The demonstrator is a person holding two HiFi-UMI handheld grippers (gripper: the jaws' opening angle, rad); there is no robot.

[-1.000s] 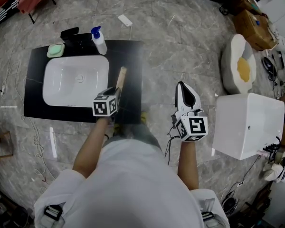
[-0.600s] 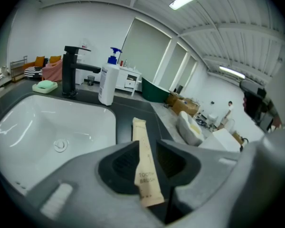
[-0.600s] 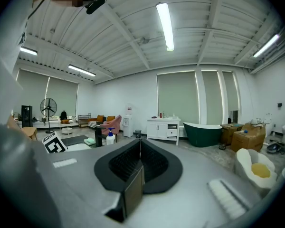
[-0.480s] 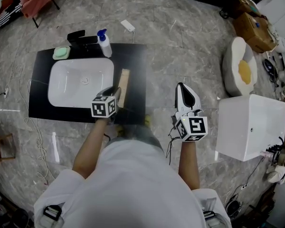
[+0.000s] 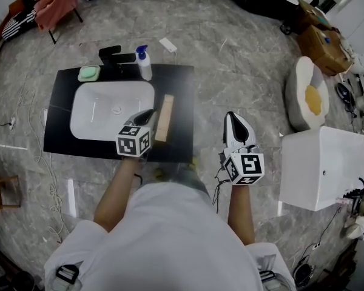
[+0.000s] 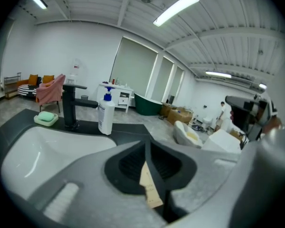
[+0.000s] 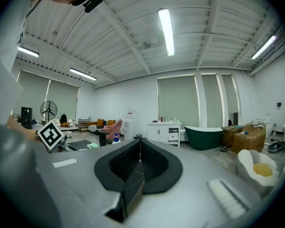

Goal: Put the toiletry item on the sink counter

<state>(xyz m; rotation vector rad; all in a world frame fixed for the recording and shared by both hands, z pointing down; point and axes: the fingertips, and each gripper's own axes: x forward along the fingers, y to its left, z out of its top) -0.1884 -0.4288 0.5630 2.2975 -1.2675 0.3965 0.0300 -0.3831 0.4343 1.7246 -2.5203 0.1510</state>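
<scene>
Toiletry item down on the counter.
I saw the tan wooden toiletry item [image 5: 164, 118] lying on the black counter [image 5: 183, 96] just right of the sink [image 5: 106, 108]; my left hand-held gripper [image 5: 147, 114] was closing beside it, pinching nothing, while the right hand-held gripper [image 5: 234, 116] hung pressed together, empty.

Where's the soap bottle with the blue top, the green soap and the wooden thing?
Soap bottle [image 5: 145, 70]: head view, on its white body.
Green soap [image 5: 89, 73]: head view, on its middle.
Wooden thing [image 5: 165, 119]: head view, on the middle of its top face.
</scene>
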